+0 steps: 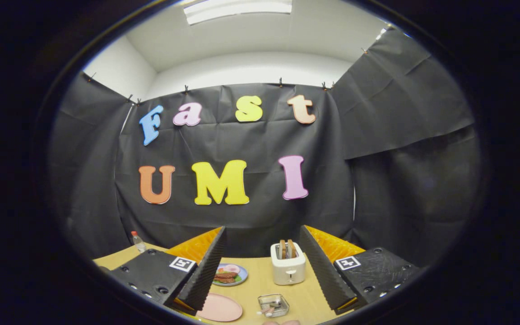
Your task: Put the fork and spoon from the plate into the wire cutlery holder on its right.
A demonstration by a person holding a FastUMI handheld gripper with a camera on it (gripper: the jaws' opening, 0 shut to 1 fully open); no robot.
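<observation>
Plate: pink one, sitting on the table well in front of the toaster and off to its left; looks bare from here
Gripper: fingers spread wide, gripping nothing; toaster sits between them, further out
Toaster: white, two slices sticking up
Food plate: just left of the toaster
Glass dish: right in front of the toaster; some small bits inside, can't tell what
Bottle: way left of the toaster
</observation>
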